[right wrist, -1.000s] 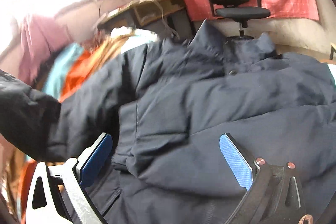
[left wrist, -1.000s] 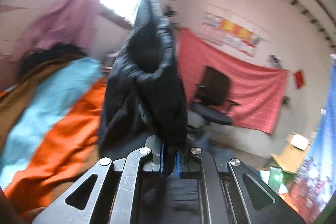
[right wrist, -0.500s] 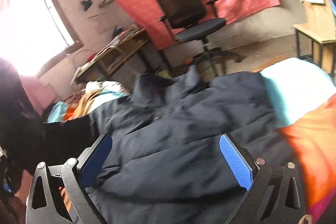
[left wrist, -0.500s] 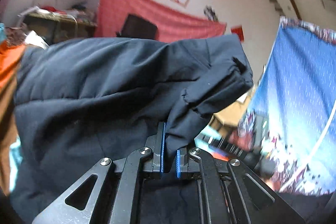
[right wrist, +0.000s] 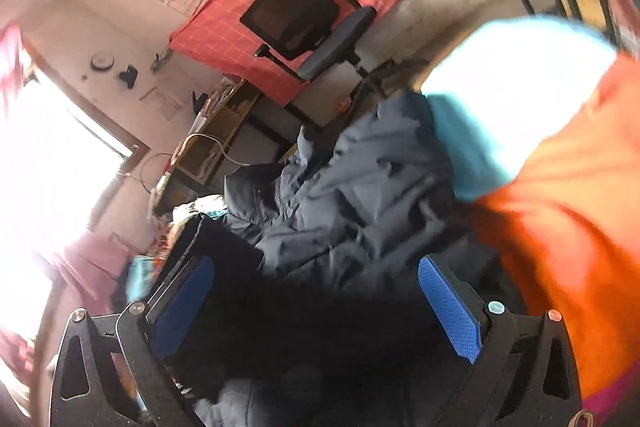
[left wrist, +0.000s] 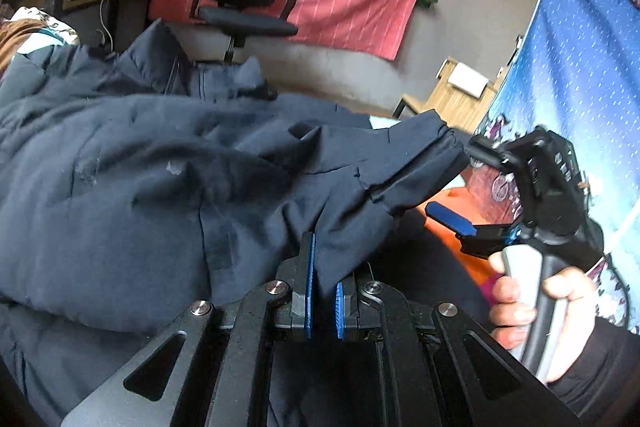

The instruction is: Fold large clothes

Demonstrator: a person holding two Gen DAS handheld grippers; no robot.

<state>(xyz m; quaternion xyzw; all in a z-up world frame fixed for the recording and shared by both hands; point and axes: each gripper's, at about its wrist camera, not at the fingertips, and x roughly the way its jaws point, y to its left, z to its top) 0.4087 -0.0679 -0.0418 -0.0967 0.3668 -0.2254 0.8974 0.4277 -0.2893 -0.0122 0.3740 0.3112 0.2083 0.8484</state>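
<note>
Left gripper [left wrist: 321, 291] pinched jacket sleeve [left wrist: 384, 167] fabric; right gripper [right wrist: 316, 311] stood wide, empty. Thin pinch could slip, dropping the sleeve mid-fold.

Both tools are black metal with triangular cut-outs in the arms and silver screw heads at the pivots. The left gripper [left wrist: 321, 291] has textured blue pads, same as the right gripper [right wrist: 316, 301]. At 4 o'clock in the left view, a hand [left wrist: 536, 311] in a black sleeve wraps a grey handle.
</note>
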